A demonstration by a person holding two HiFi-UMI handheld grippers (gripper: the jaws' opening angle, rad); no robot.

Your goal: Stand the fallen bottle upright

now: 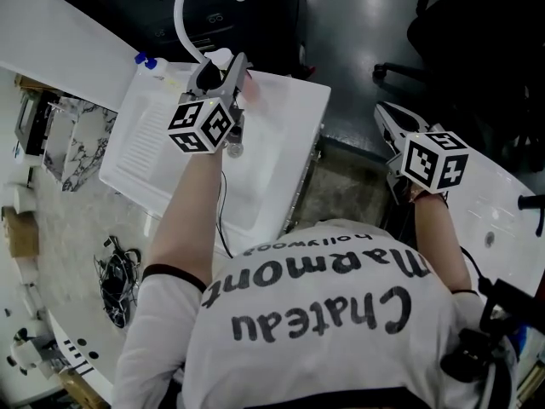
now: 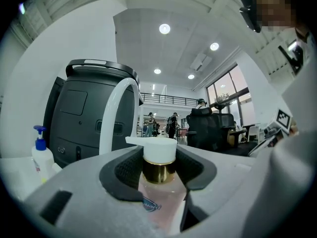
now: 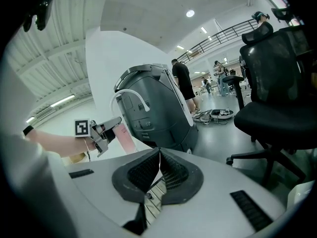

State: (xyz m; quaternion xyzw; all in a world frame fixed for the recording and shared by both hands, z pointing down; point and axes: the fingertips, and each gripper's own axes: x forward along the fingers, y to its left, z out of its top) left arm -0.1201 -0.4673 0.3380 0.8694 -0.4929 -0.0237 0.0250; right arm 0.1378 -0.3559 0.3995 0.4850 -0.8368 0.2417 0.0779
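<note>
The clear pink plastic bottle (image 2: 159, 192), with a gold ring and a white cap, is held by the left gripper (image 2: 159, 162). In the left gripper view the two grey fingers (image 2: 126, 171) are pressed on its sides. They are part way open round it, and the white cap sticks out past them.

In the head view the left gripper (image 1: 223, 73) is stretched out over the white ridged surface (image 1: 149, 139). The bottle (image 1: 221, 57) is seen at the fingertips, close to the curved white tap (image 1: 189, 11). Whether the bottle touches the surface cannot be told. In the right gripper view the bottle (image 3: 125, 137) looks tilted — not straight up — in the left gripper (image 3: 106, 132).

The fingers of the right gripper (image 3: 159, 170) are shut tight together, and nothing is held between them. In the head view the right gripper (image 1: 387, 122) is seen far off to the right, well apart from the bottle.

A small white pump bottle with a blue top (image 2: 42, 155) is seen at the left of the tap. A big dark grey machine (image 2: 84, 113) stands behind the tap, and a black office chair (image 3: 277, 73) stands on the floor further off.
</note>
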